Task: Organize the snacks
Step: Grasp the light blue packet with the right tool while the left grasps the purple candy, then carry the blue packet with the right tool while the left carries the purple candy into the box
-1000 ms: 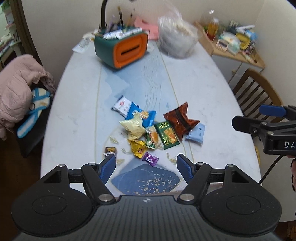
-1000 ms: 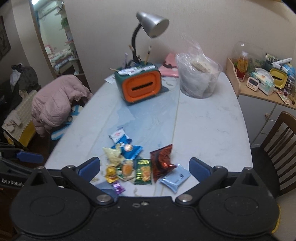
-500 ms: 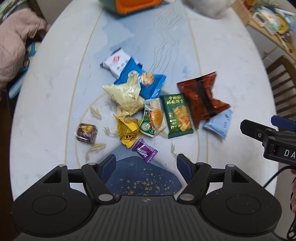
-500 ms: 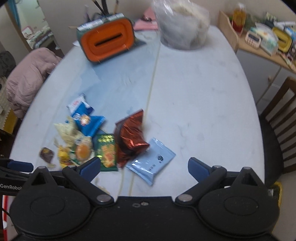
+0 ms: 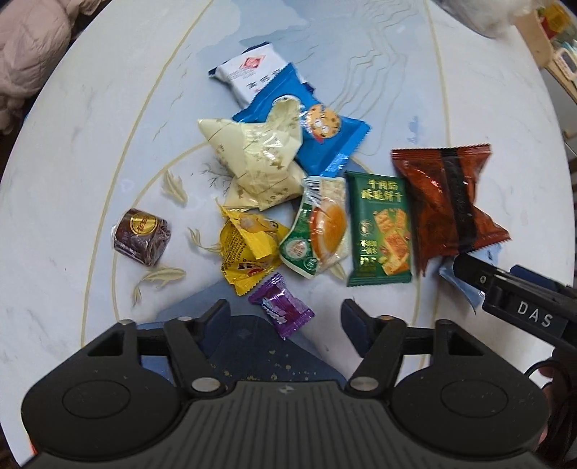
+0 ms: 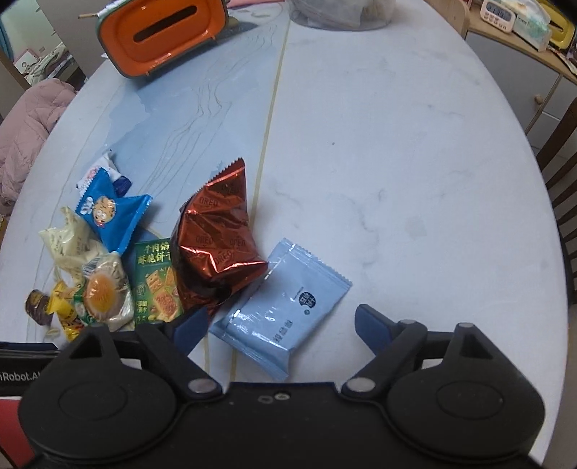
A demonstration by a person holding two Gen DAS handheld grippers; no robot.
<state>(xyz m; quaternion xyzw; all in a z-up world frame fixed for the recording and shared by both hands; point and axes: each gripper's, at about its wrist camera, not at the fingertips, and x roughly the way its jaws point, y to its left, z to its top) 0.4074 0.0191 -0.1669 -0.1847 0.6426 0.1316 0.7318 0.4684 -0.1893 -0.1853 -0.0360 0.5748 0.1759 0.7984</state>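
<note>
Several snack packets lie in a heap on the table. My left gripper [image 5: 285, 312] is open, low over a purple candy [image 5: 280, 311] that lies between its fingers. Beyond it are a yellow wrapper [image 5: 249, 249], a cream packet [image 5: 259, 155], a blue cookie packet [image 5: 310, 130], a green cracker packet [image 5: 380, 227], a red foil bag [image 5: 443, 202] and a brown round candy [image 5: 142, 236] off to the left. My right gripper [image 6: 283, 326] is open, its fingers either side of a light blue packet [image 6: 285, 306], next to the red foil bag [image 6: 216, 238].
The white and blue marble table [image 6: 396, 144] has bare surface to the right of the heap. An orange and green box [image 6: 162, 32] and a clear plastic bag [image 6: 342, 14] stand at the far end. A pink jacket [image 6: 25, 122] lies left. Wooden chair [image 6: 562, 151] at right.
Both grippers have dropped lower and closer to the snacks. The left one now frames the purple candy, and the right one frames the light blue packet. Both stayed open.
</note>
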